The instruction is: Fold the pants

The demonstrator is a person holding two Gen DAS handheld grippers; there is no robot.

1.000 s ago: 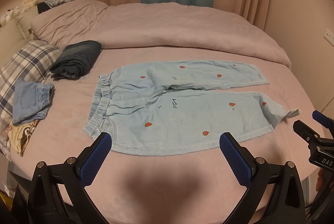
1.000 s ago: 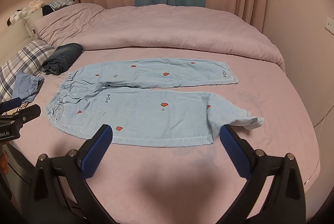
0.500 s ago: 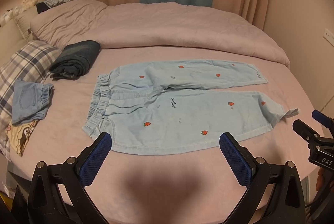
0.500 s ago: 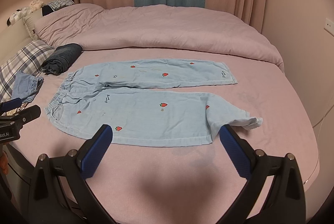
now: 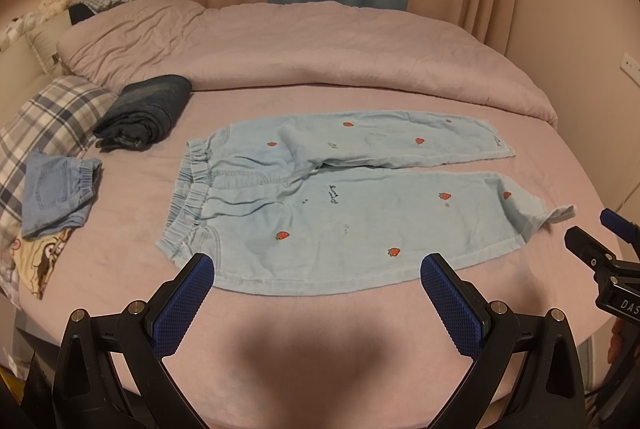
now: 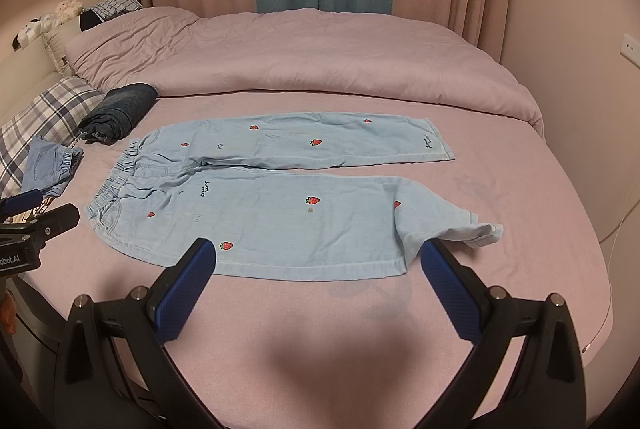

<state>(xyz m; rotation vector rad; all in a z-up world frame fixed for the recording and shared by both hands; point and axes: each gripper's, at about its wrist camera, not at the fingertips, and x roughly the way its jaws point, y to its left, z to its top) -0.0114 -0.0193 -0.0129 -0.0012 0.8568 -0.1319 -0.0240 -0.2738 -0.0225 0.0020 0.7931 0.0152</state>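
Leftmost, my left gripper (image 5: 316, 269) gapes wide and empty, its handle cropped below. Ahead, the pants (image 5: 340, 197) lie flat across the bed (image 5: 360, 77), near hem curled under. My right gripper (image 6: 318, 255) is equally spread, base cut off.

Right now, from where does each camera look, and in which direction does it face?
Left wrist: on the left gripper, near the pants' waistband end, facing across the bed; own open fingers show.
Right wrist: on the right gripper, near the cuffs; own open fingers show.
Shared: pants, folded dark jeans, each other's gripper.
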